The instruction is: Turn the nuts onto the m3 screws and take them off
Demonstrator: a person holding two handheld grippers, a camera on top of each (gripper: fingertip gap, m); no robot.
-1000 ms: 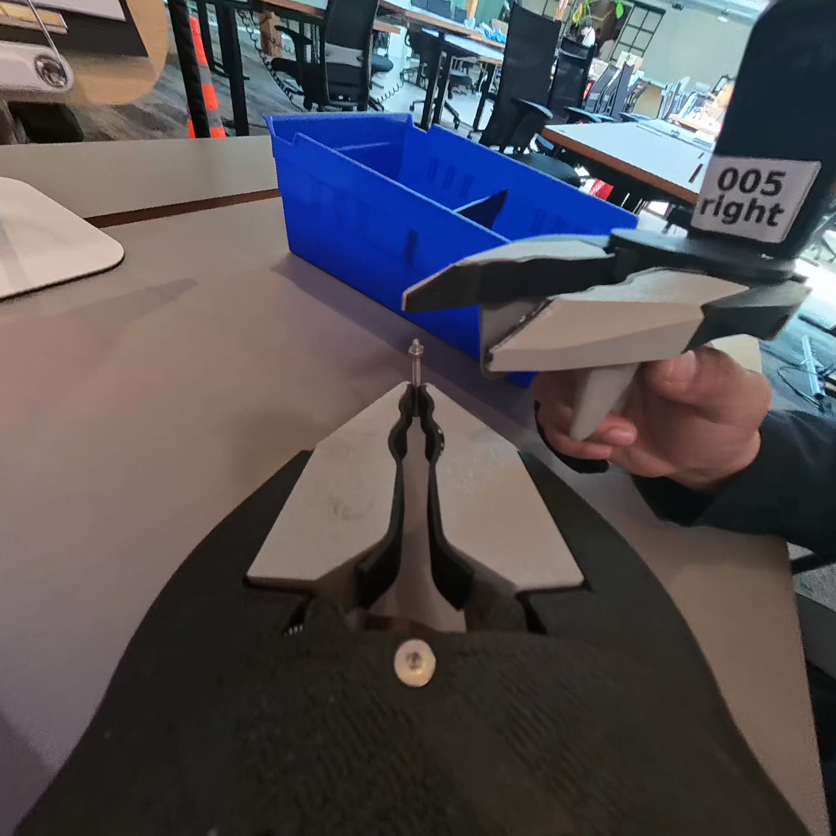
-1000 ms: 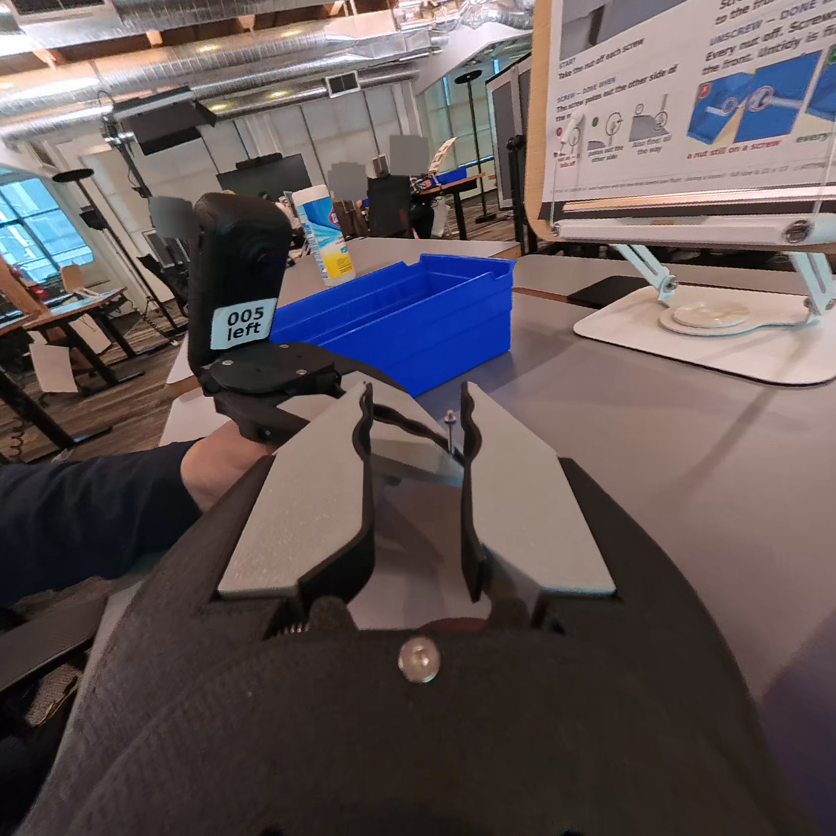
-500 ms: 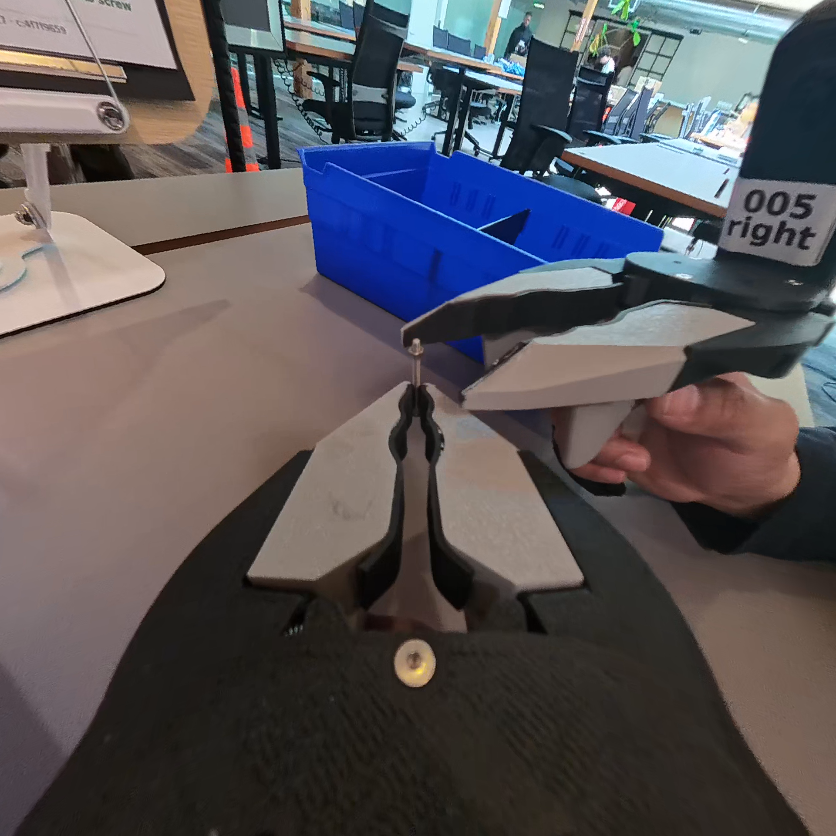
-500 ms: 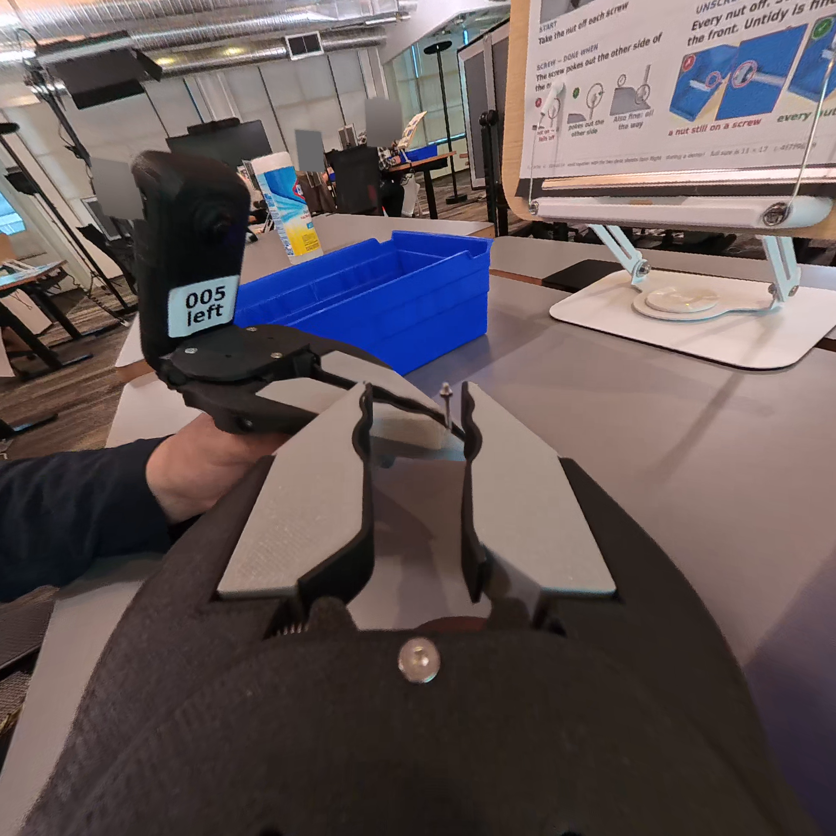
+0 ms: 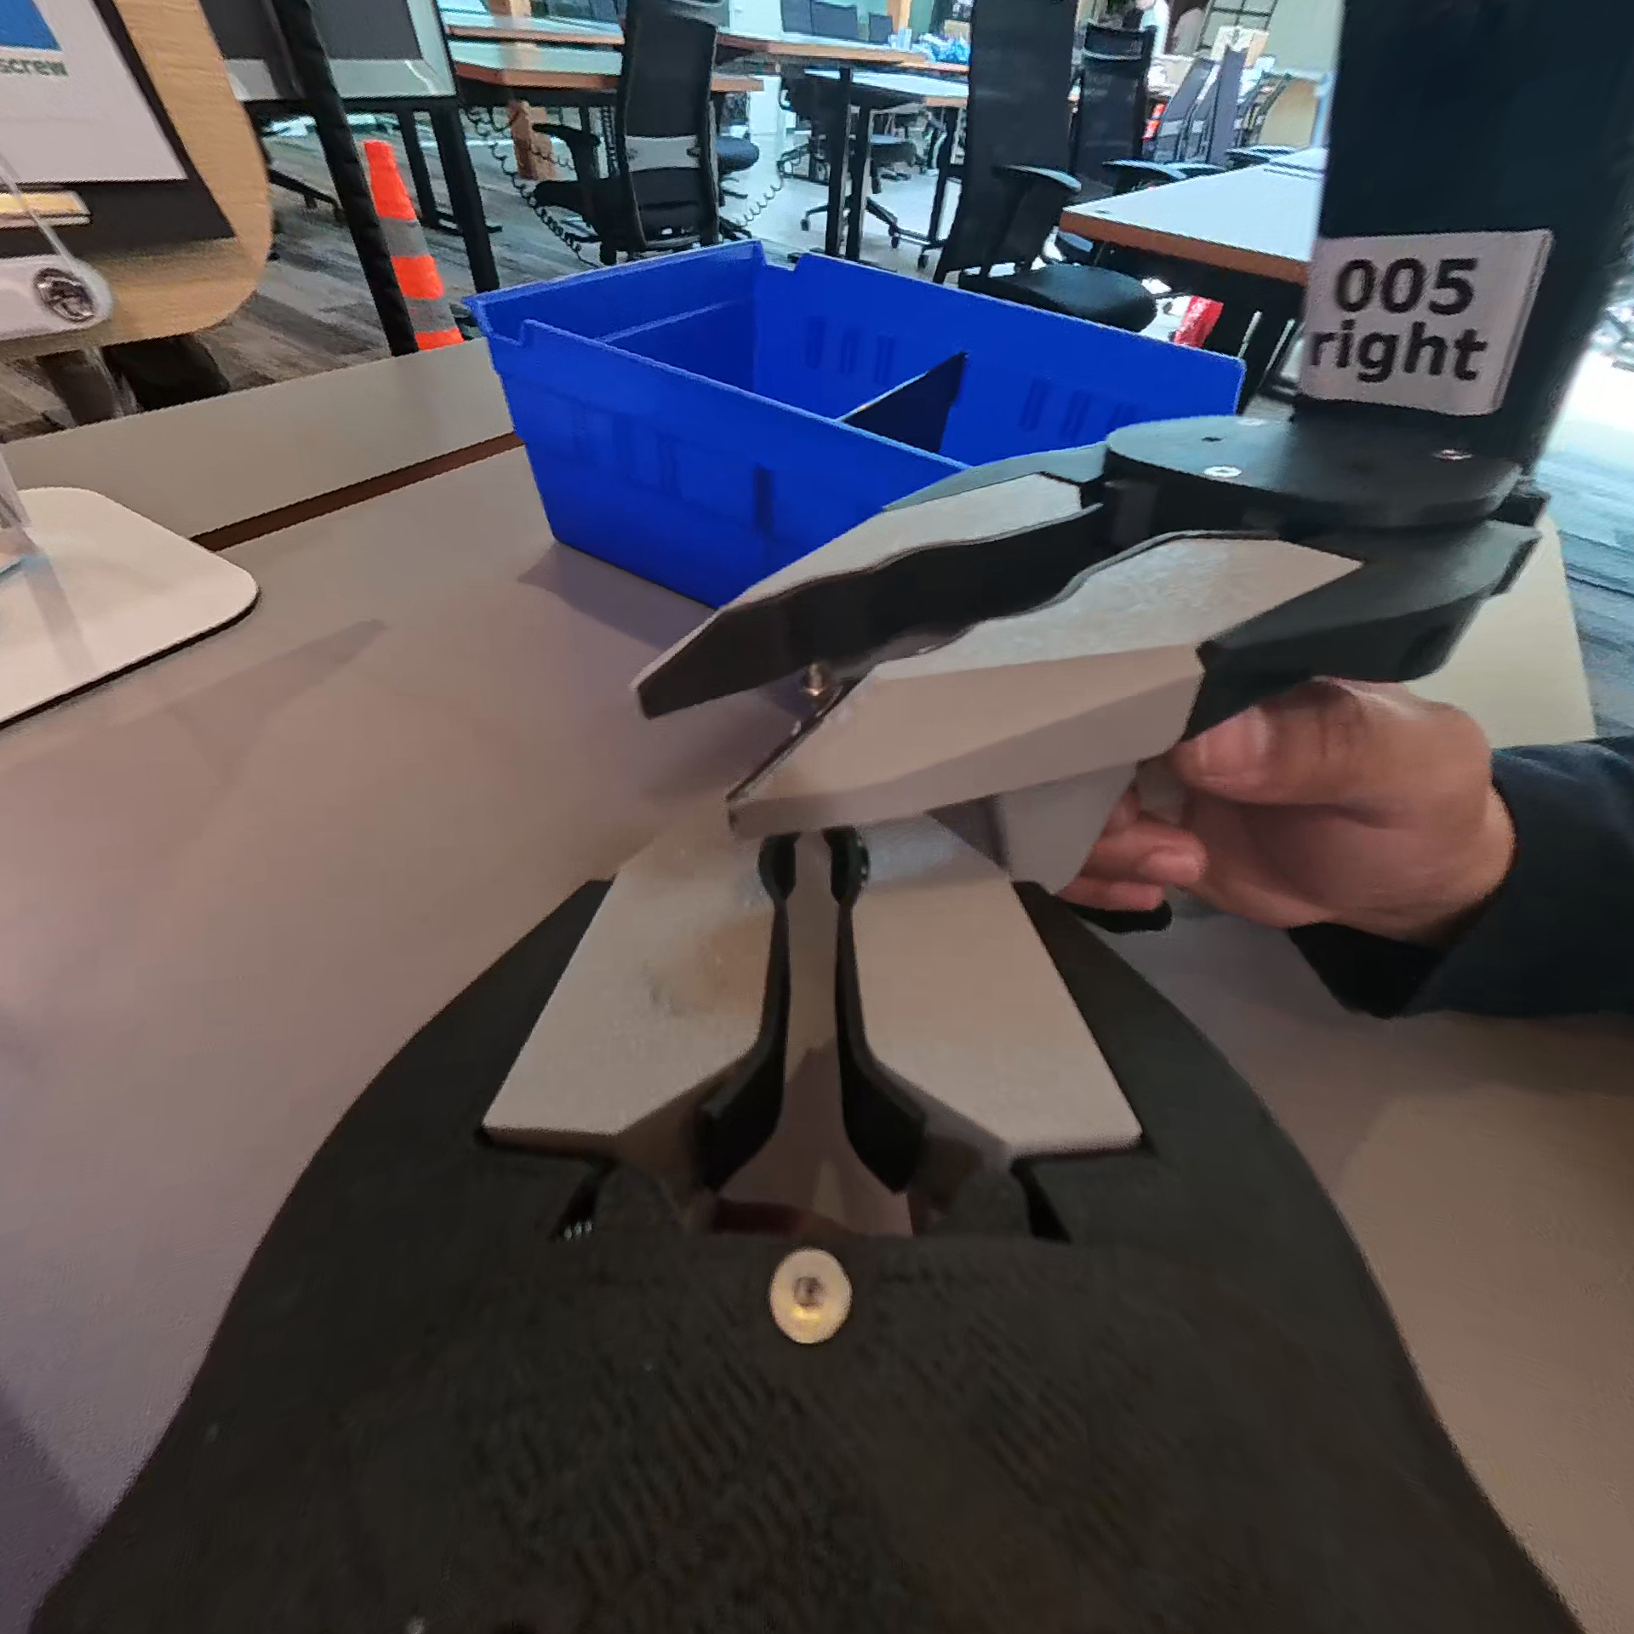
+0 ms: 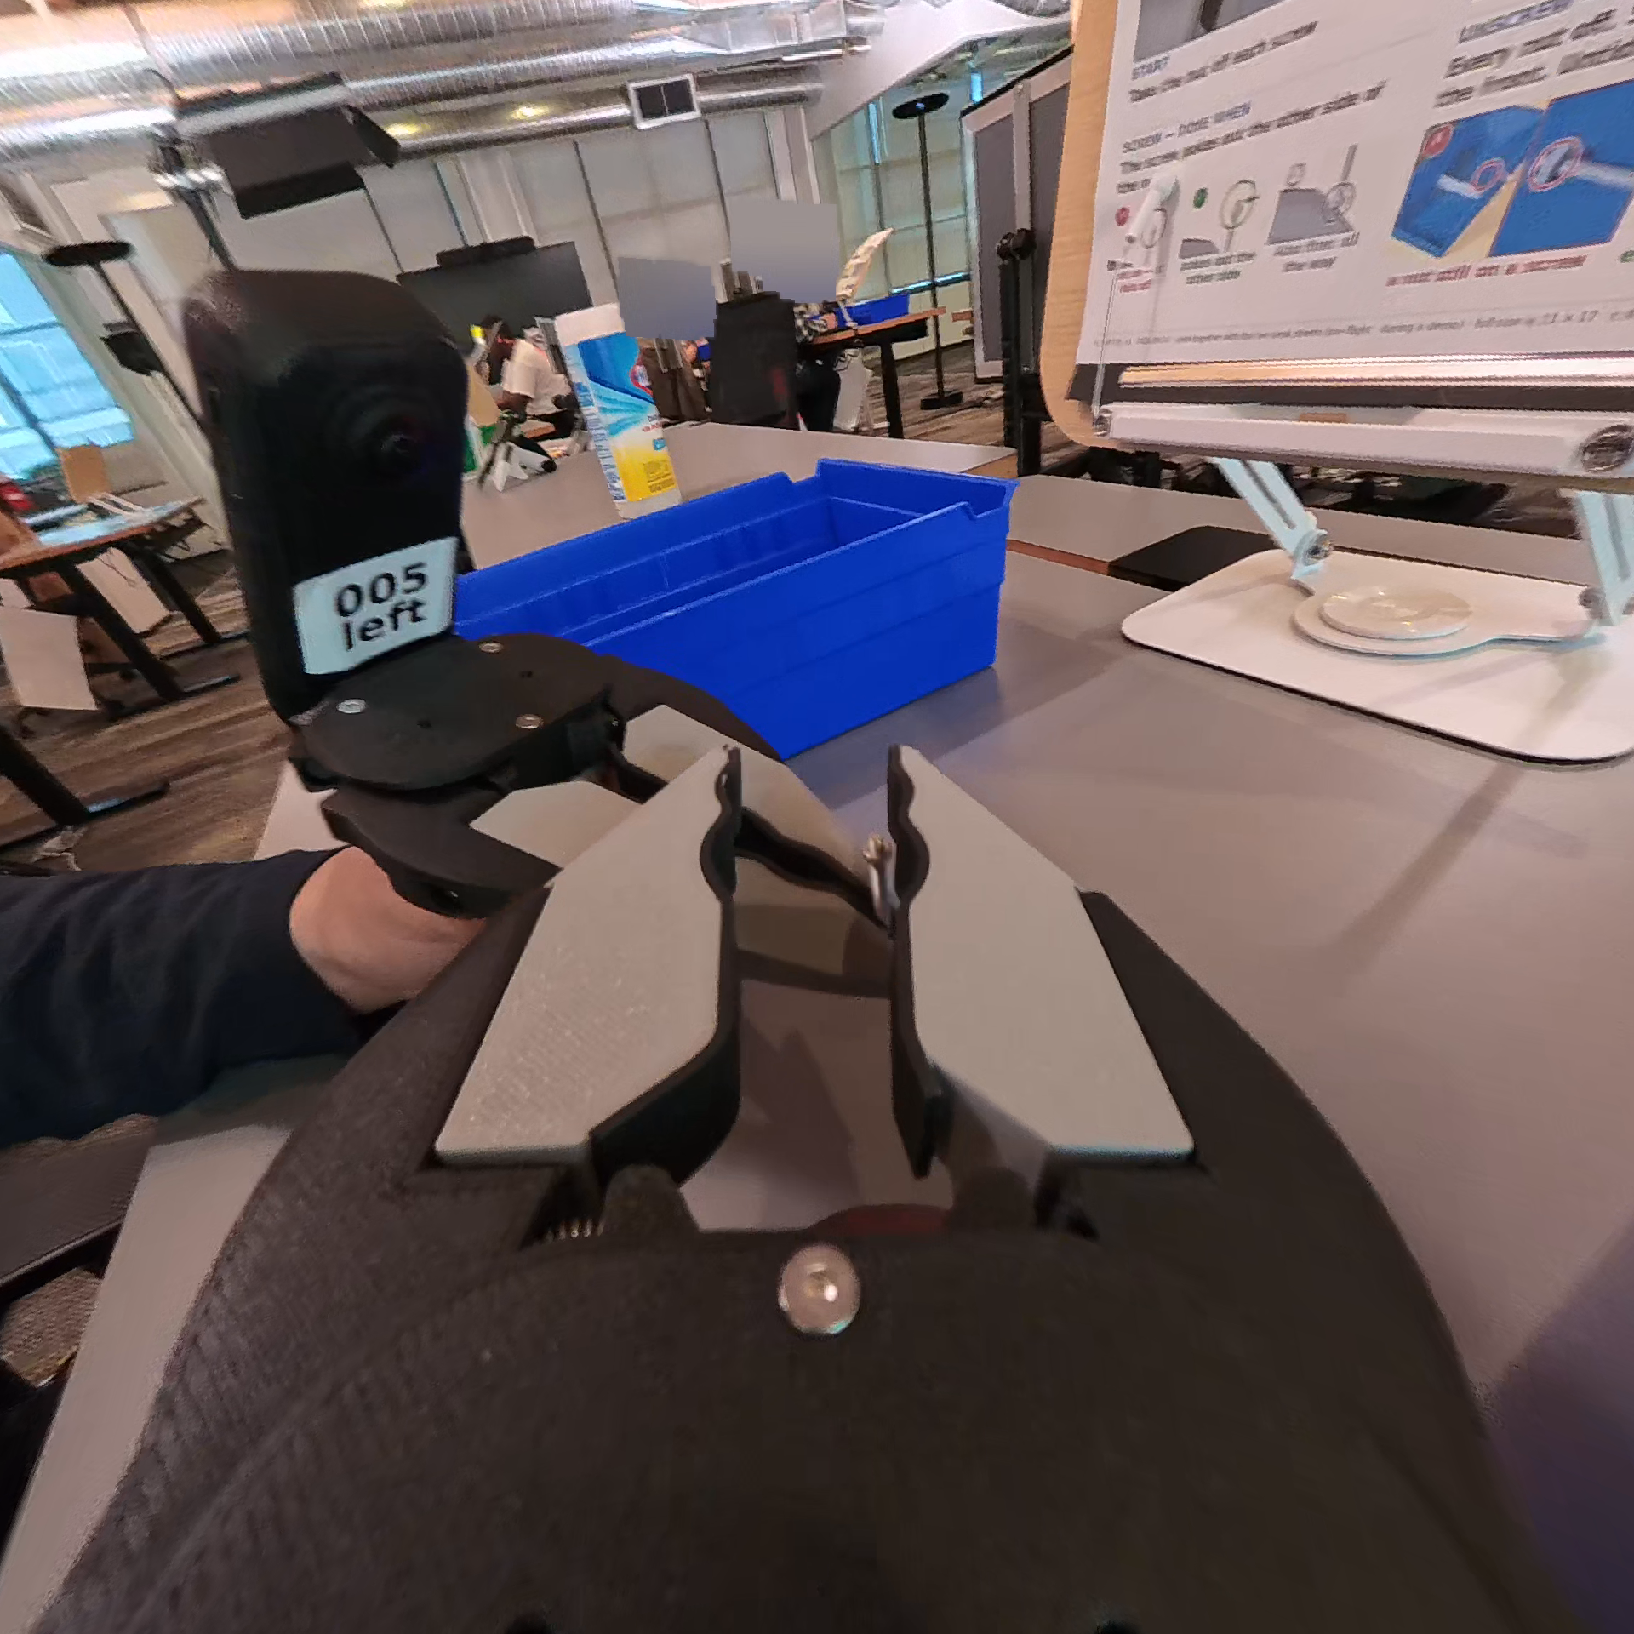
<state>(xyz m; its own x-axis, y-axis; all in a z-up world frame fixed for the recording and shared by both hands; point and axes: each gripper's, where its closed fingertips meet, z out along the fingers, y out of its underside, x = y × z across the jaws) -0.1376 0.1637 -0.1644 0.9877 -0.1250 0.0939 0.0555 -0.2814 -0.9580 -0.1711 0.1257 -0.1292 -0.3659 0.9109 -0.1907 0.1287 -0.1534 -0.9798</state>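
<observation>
My left gripper (image 5: 812,871) is shut on a thin metal screw (image 5: 812,681) and holds it roughly upright above the grey table (image 5: 354,796). Its fingertips are hidden under my right gripper (image 5: 698,752), which reaches in from the right. The right gripper's jaws stand open on either side of the screw's top end. In the right wrist view the screw (image 6: 877,871) leans close to the right-hand finger (image 6: 911,822) of my open right gripper (image 6: 809,778), with the left gripper (image 6: 862,897) gripping it from below. I cannot tell whether the small metal piece at the screw's top is a nut or its head.
A blue plastic bin (image 5: 690,460) with a divider stands on the table just behind the grippers; it also shows in the right wrist view (image 6: 796,637). A white stand (image 6: 1379,645) with an instruction sheet is at the right. A wipes canister (image 6: 619,416) stands behind the bin. Across from one pair of fingers to the other is roughly 5 cm.
My right gripper has moved left and closer, so its open jaws now straddle the screw's top and cover the left fingertips. The left gripper still holds the screw.
</observation>
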